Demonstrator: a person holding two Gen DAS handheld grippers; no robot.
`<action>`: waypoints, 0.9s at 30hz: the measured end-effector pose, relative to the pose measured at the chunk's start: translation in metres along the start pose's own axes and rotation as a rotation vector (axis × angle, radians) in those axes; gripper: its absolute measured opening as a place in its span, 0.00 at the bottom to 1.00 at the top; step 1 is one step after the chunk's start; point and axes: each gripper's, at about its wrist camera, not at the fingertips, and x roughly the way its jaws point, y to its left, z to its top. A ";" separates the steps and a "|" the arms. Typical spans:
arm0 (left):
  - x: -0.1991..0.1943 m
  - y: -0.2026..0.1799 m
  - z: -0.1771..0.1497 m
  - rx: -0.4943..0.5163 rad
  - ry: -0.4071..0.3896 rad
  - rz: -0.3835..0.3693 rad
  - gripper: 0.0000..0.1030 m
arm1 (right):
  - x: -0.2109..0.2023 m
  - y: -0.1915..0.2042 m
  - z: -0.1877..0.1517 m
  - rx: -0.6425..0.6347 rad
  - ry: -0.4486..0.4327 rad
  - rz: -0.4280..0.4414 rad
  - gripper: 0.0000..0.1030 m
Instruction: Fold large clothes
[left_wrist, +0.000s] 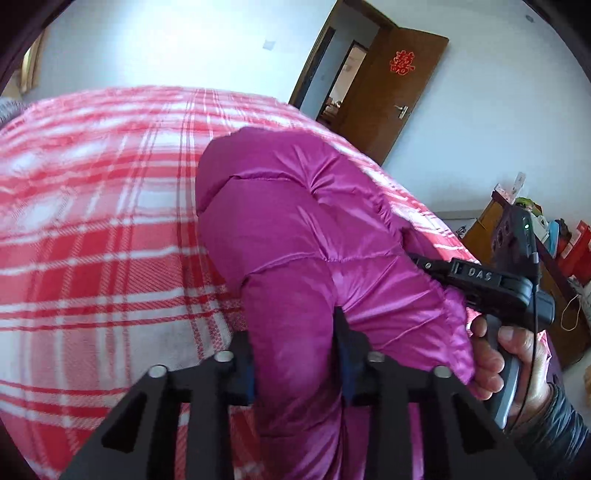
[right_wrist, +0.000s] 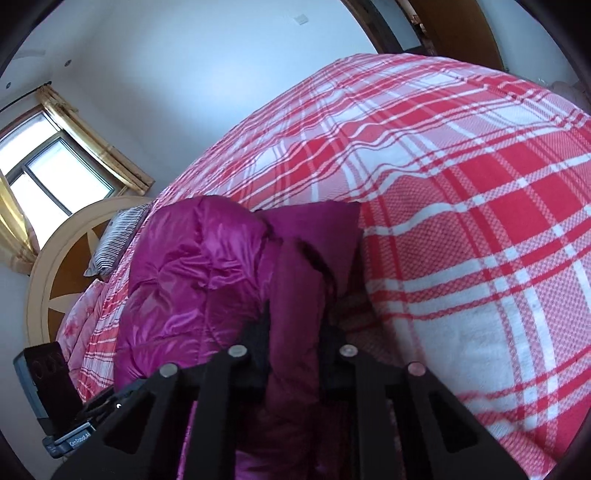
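Fabric of a magenta puffer jacket (left_wrist: 280, 229) fills the space between the fingers of the left gripper (left_wrist: 295, 354), which is clenched on a thick fold of it; the pads press in from both sides and the cloth bulges above and below them. From that pinch the jacket rises away from the camera in quilted, shiny sections and rests on a bed covered by a red and white plaid blanket (left_wrist: 92, 229). In the left wrist view the right gripper (left_wrist: 417, 258) reaches in from the right, its black fingers buried in the jacket's edge, held by a hand (left_wrist: 506, 354) in a dark sleeve.

In the right wrist view the right gripper (right_wrist: 295, 332) is likewise clamped on a darker, matte fold of the jacket (right_wrist: 192, 266), which stands up between its fingers, with the glossy bulk of the garment lying to the left of it. The plaid blanket (right_wrist: 461, 221) spreads to the right. A striped pillow (right_wrist: 114, 240) lies at the rounded headboard (right_wrist: 48, 280), beneath a window (right_wrist: 48, 173) with yellow curtains. A brown door (left_wrist: 391, 92) stands open beyond the bed.
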 end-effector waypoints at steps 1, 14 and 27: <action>-0.008 -0.002 0.000 0.006 -0.010 0.009 0.28 | -0.004 0.004 -0.002 -0.002 -0.005 0.005 0.17; -0.121 0.045 -0.018 -0.030 -0.100 0.196 0.26 | 0.011 0.114 -0.016 -0.118 0.009 0.173 0.15; -0.182 0.122 -0.041 -0.136 -0.155 0.344 0.26 | 0.080 0.223 -0.040 -0.210 0.135 0.292 0.15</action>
